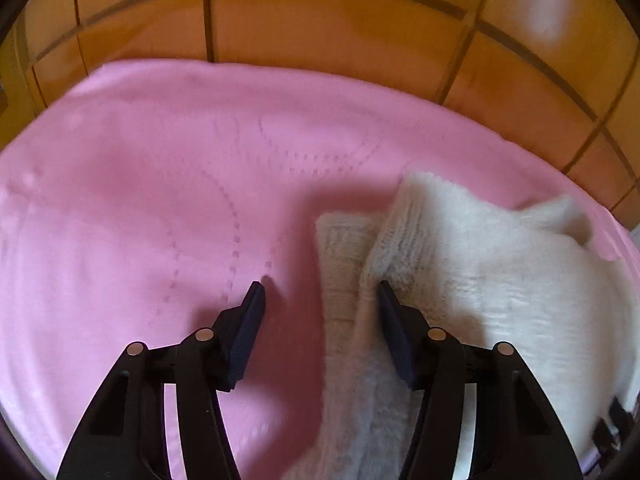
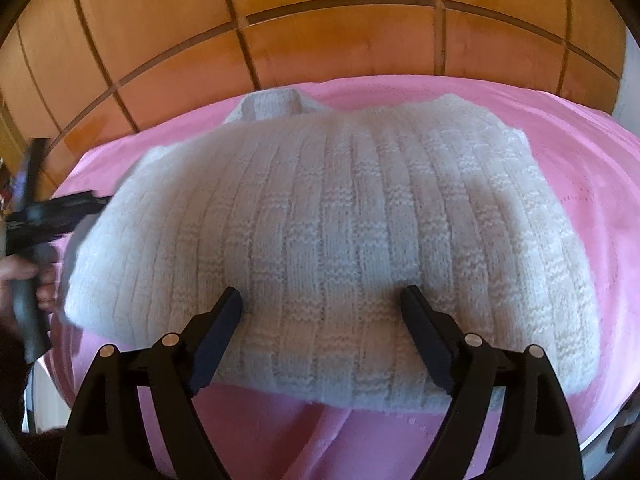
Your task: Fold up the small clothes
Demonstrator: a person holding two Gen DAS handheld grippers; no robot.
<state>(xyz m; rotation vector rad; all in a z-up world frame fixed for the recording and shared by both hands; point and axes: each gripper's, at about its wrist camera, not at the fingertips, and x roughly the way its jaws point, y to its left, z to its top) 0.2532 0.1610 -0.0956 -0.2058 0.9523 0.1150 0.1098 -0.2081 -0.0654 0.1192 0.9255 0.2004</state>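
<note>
Fingers of both grippers stand apart, gripping nothing. Left gripper (image 1: 322, 294): jaws spread wide, one fingertip over bare blanket, the other at the edge of the knit; whether it touches the wool cannot be told. Right gripper (image 2: 322, 300): jaws equally wide, both fingertips over the near part of the knit, with no cloth pinched between them.

Floor (image 1: 340, 20): orange-brown tiles with dark joints, visible beyond the far edge of the blanket in both views.

Blanket (image 1: 160, 160): pink, spread flat over the floor, bearing a faint dotted curved pattern. It carries the garment.

Sweater (image 2: 340, 220): small, white, ribbed and block-patterned knit, lying on the blanket. In the right wrist view it lies broad and mostly flat, its near hem just ahead of the right gripper, and one cuffed sleeve (image 2: 272, 102) projecting at the far left. In the left wrist view the sweater (image 1: 480, 272) occupies the right side, with a fold of knit raised and bunched near the right-hand fingertip.

Person's hand (image 2: 24, 280): seen at the left edge of the right wrist view, blurred, wrapped round the handle of the left gripper beside the sweater's left edge.
</note>
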